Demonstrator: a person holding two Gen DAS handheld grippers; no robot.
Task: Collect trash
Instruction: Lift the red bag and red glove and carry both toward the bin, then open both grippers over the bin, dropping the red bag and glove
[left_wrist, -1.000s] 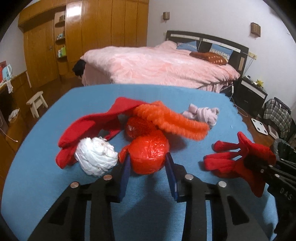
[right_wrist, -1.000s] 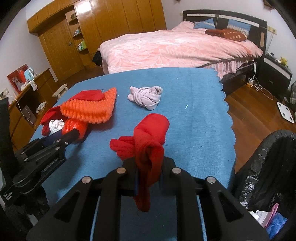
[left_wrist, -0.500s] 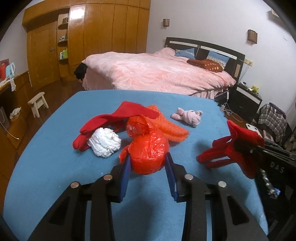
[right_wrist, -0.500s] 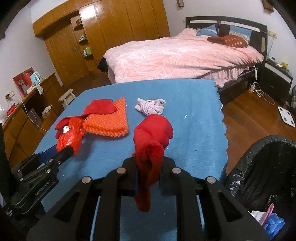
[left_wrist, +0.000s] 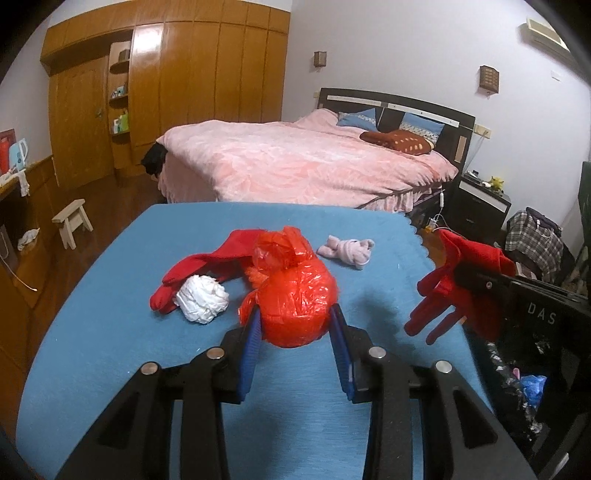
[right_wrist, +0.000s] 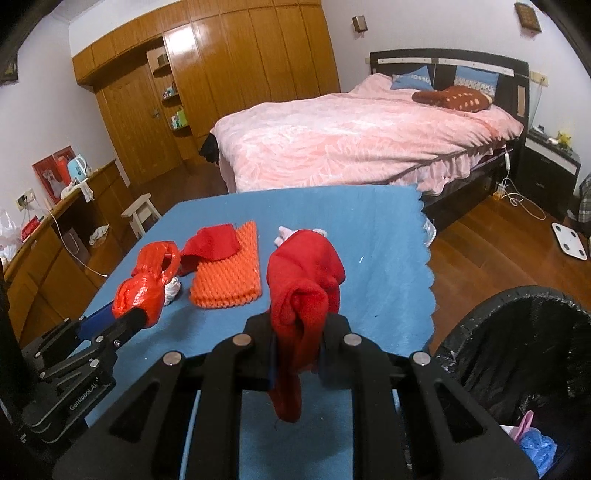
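The left gripper (left_wrist: 295, 339) was closed partway, its blue pads pressed against the sides of a red plastic bag bundle (left_wrist: 295, 295) held clear of the blue tablecloth (left_wrist: 129, 350); the right gripper (right_wrist: 299, 354) was pinched almost fully shut on a red glove (right_wrist: 303, 288), whose cuff hung limp below the jaws. The risks looked plain: the crinkled, glossy film was slippery and springy, so the rounded bundle could squirt out of the pads if the grip eased, and its knotted top could snag; the soft, fleecy glove, bunched and dangling, could catch on the rim of the black-lined bin (right_wrist: 517, 332) at the table's right edge and drape outside it. It also seemed more clothing than trash, so binning it might be an error. Left on the cloth were a crumpled white paper ball (left_wrist: 201, 299), a ridged orange knit piece (right_wrist: 229, 273), another red glove (left_wrist: 199, 264) and a twisted pale-pink cloth (left_wrist: 345, 249).
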